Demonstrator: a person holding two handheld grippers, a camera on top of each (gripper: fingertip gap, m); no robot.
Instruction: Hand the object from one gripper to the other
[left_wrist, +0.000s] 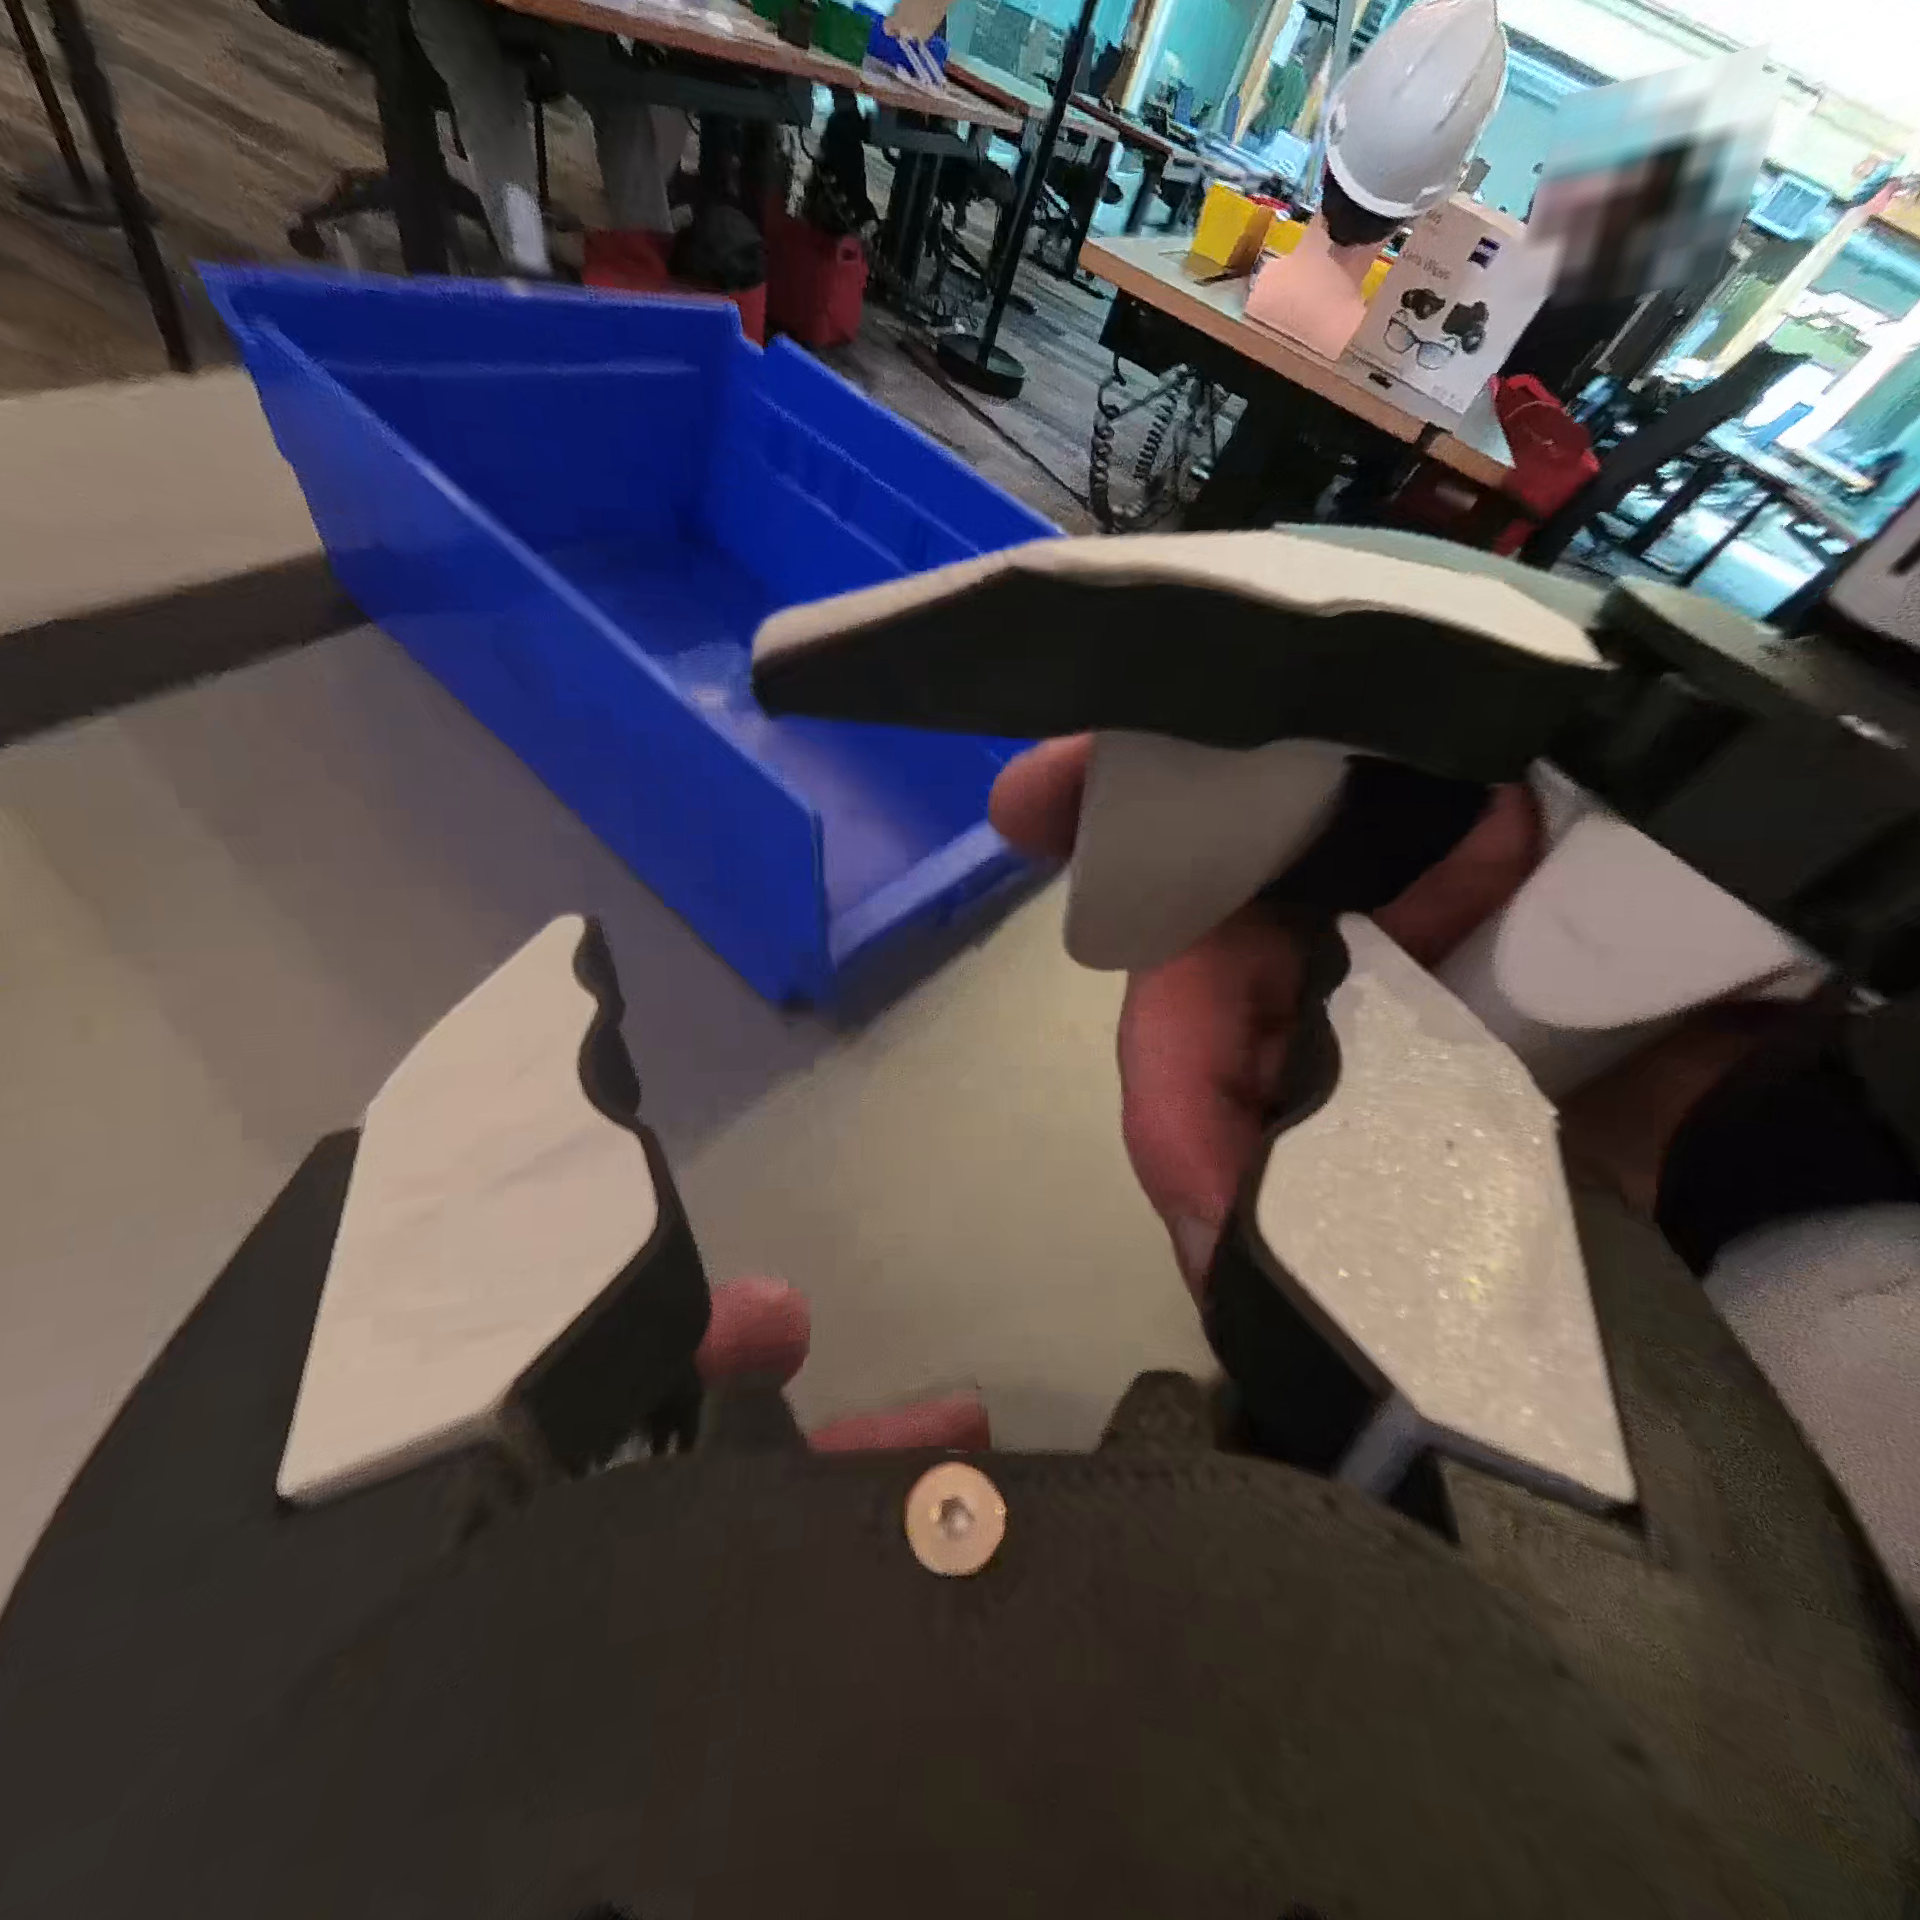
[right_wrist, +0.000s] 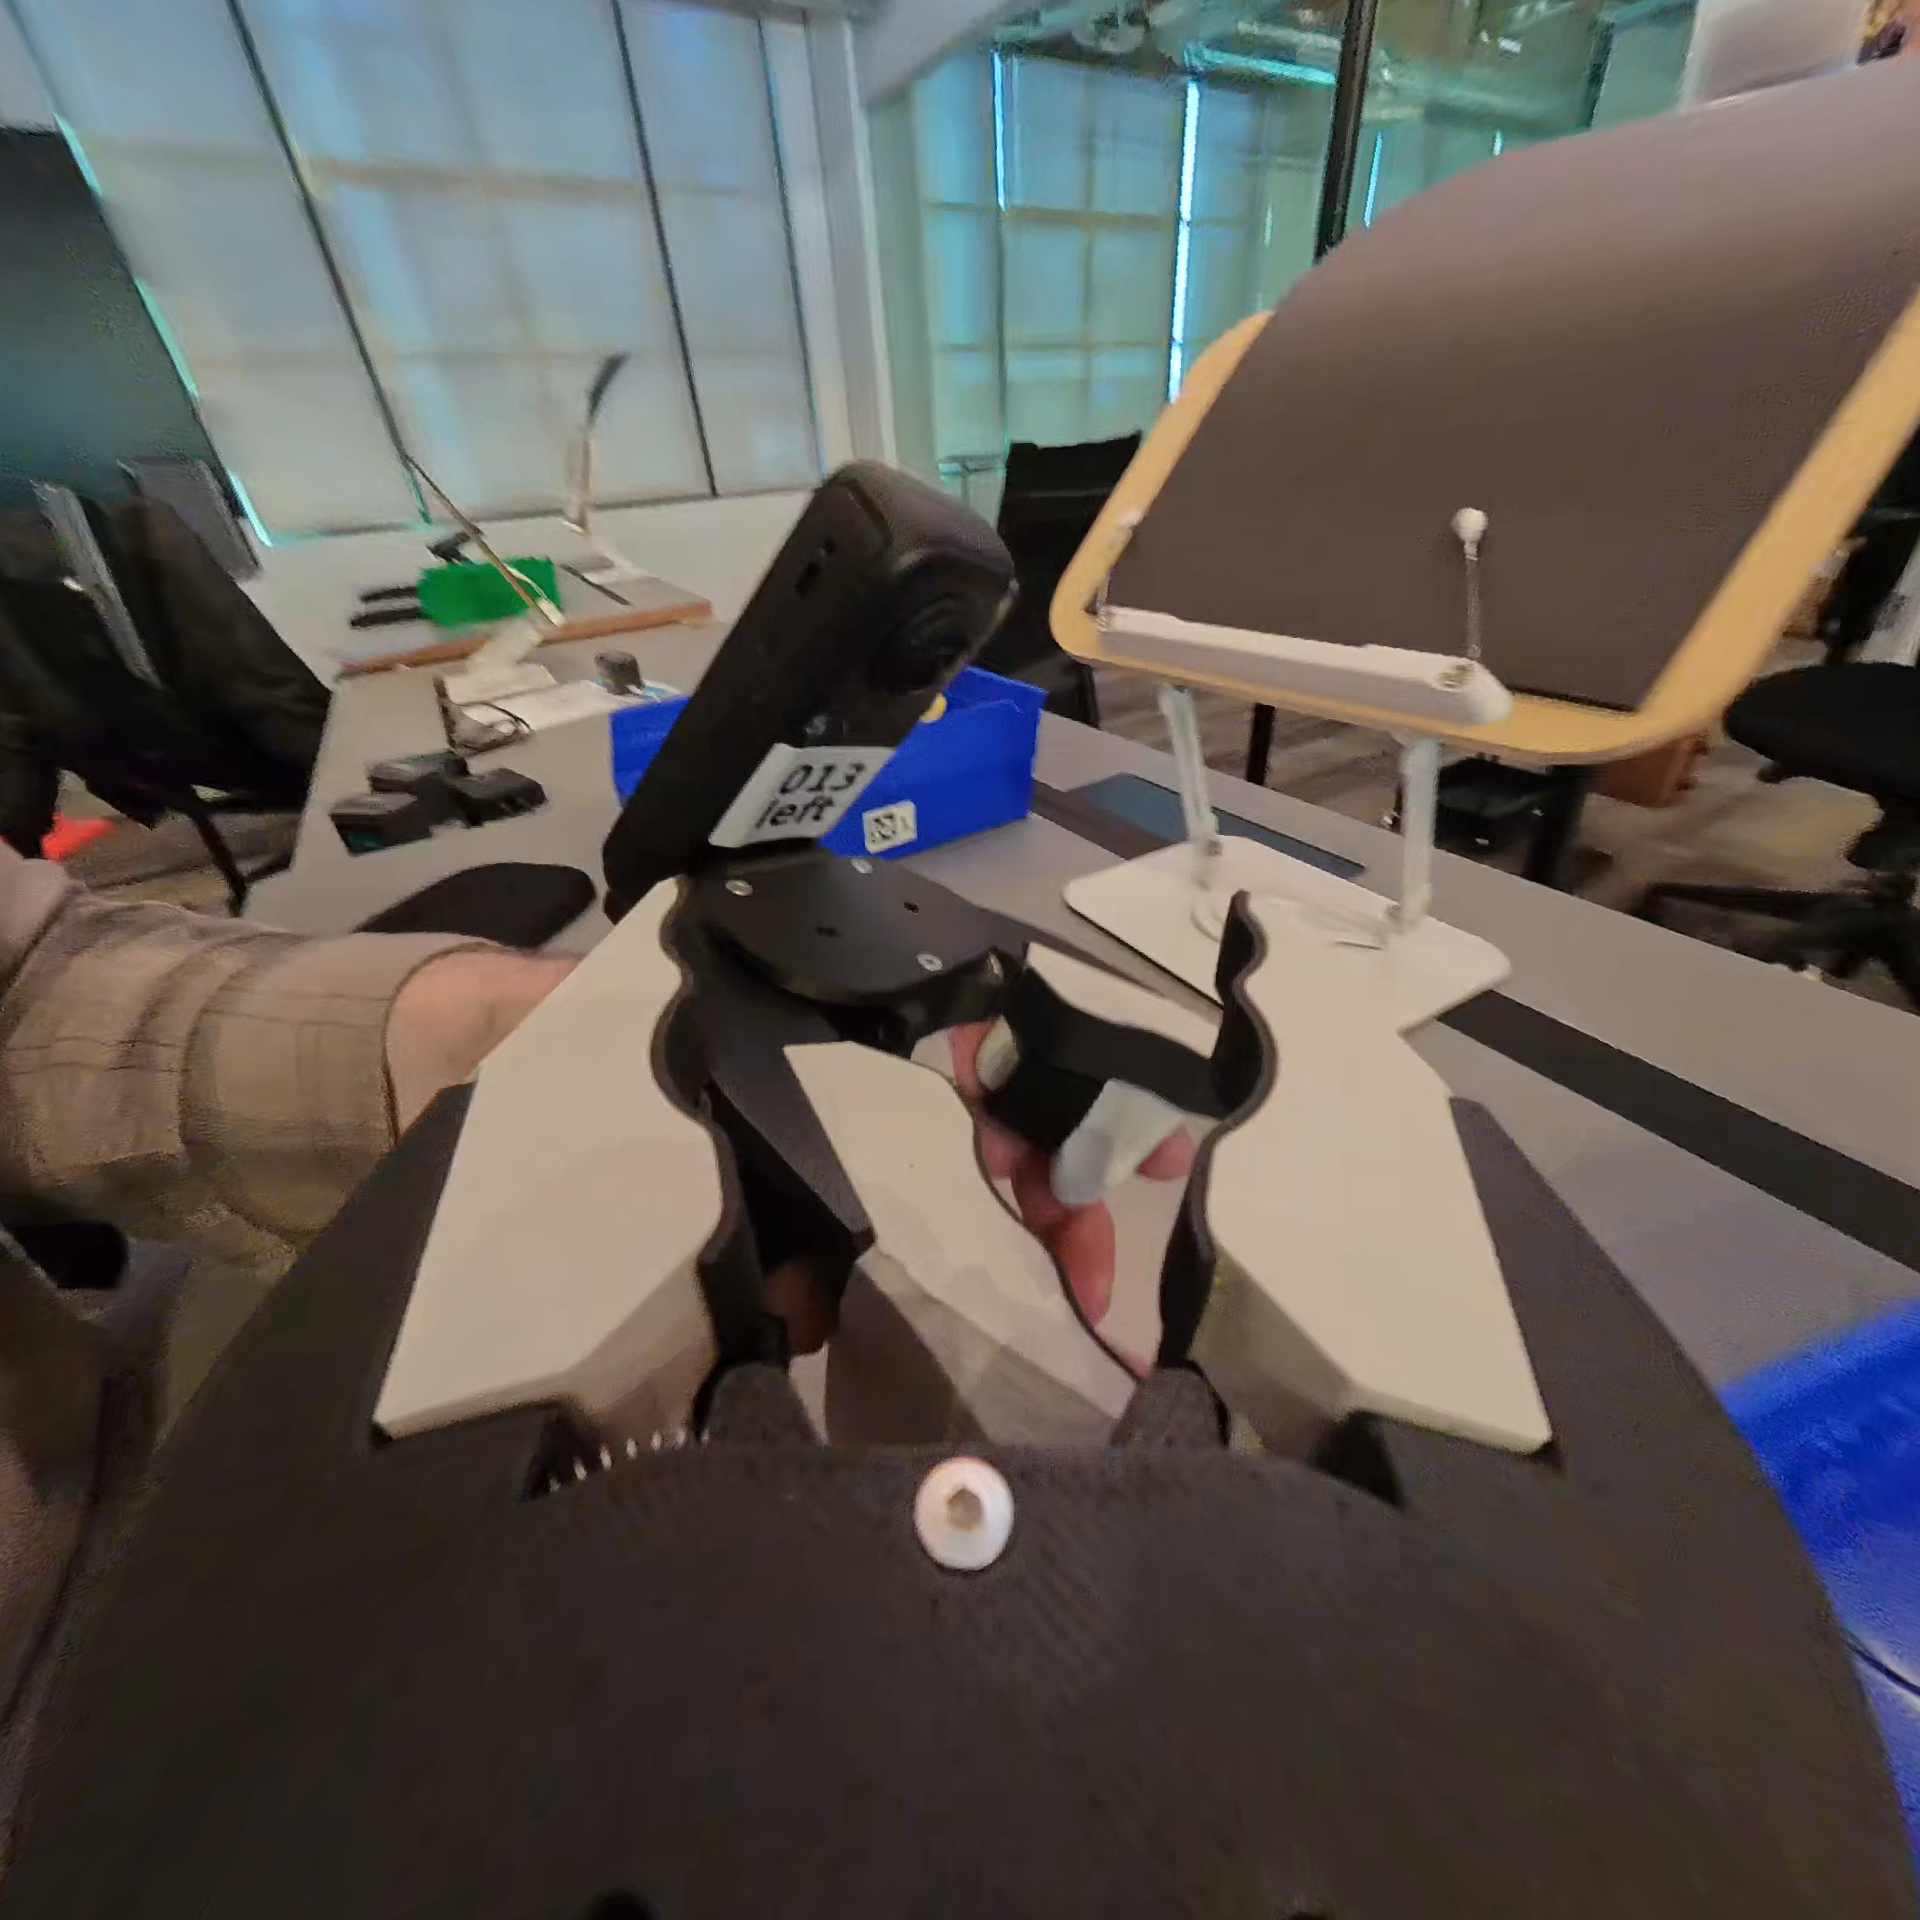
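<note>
No object to hand over shows in either view. My left gripper is open, its white fingers spread wide, with nothing between them. My right gripper is also open and empty. The two grippers face each other closely above the grey table. In the left wrist view one finger of the right gripper reaches in from the right, with a hand on its white trigger. In the right wrist view the left gripper's black camera and one of its white fingers sit between my right gripper's jaws.
An empty blue bin lies on the table beyond the left gripper. A dark board on a white stand and another blue bin stand beyond the right gripper. A sleeved arm enters at the left. Work tables and chairs fill the background.
</note>
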